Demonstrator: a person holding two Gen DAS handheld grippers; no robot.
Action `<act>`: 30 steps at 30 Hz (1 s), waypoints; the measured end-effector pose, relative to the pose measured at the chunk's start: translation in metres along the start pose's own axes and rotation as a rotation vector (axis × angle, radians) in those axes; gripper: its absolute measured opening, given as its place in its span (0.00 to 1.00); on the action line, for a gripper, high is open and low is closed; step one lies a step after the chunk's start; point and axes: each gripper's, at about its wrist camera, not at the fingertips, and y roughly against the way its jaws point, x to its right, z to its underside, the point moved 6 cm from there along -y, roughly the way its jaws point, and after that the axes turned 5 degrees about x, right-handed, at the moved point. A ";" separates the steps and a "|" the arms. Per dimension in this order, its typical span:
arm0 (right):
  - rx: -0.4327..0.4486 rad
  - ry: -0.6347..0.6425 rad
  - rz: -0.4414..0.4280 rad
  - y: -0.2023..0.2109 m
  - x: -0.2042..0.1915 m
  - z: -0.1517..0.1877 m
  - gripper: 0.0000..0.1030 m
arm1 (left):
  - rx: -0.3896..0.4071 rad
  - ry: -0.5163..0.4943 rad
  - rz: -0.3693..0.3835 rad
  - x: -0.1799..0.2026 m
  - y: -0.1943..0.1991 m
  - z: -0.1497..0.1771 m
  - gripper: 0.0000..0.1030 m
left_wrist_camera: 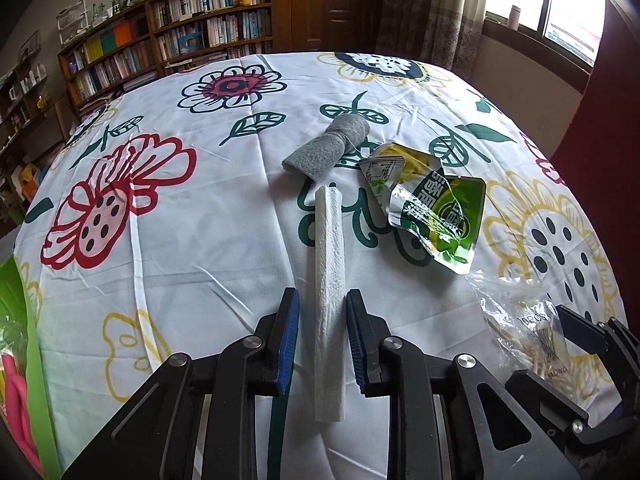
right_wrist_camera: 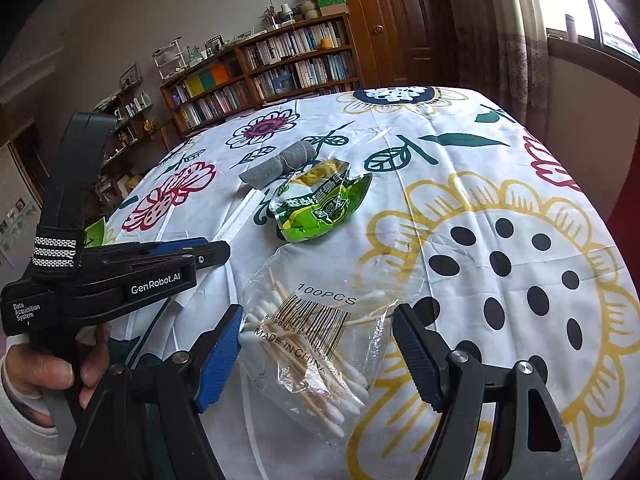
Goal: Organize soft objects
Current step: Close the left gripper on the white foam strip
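A long folded white paper towel [left_wrist_camera: 330, 280] lies on the flowered tablecloth [left_wrist_camera: 180, 220]. My left gripper [left_wrist_camera: 322, 304] stands open astride its near half, with its blue pads just clear of it. Beyond it lie a rolled grey cloth [left_wrist_camera: 326, 148] and a crumpled green snack bag [left_wrist_camera: 432, 208]. My right gripper [right_wrist_camera: 320, 316] is wide open over a clear bag of cotton swabs [right_wrist_camera: 312, 340], one finger on each side. The right wrist view also shows the left gripper [right_wrist_camera: 212, 252], the towel [right_wrist_camera: 240, 216], the grey cloth [right_wrist_camera: 276, 162] and the snack bag [right_wrist_camera: 320, 204].
A green and pink object [left_wrist_camera: 16, 340] sits at the table's left edge. Bookshelves [left_wrist_camera: 180, 32] line the far wall, and a window [left_wrist_camera: 560, 0] is at the right. A hand [right_wrist_camera: 36, 372] holds the left gripper's handle. Bare tablecloth spreads to the left [left_wrist_camera: 120, 200].
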 end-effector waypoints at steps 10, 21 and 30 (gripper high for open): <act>0.013 -0.005 -0.007 0.006 -0.005 0.001 0.76 | 0.036 0.037 0.017 -0.007 0.018 -0.001 0.17; 0.010 -0.012 -0.007 0.006 -0.005 0.002 0.76 | -0.012 0.065 0.013 -0.007 -0.002 -0.001 0.19; 0.000 -0.023 -0.008 0.001 -0.002 0.004 0.76 | -0.001 0.051 0.003 -0.003 -0.010 -0.009 0.21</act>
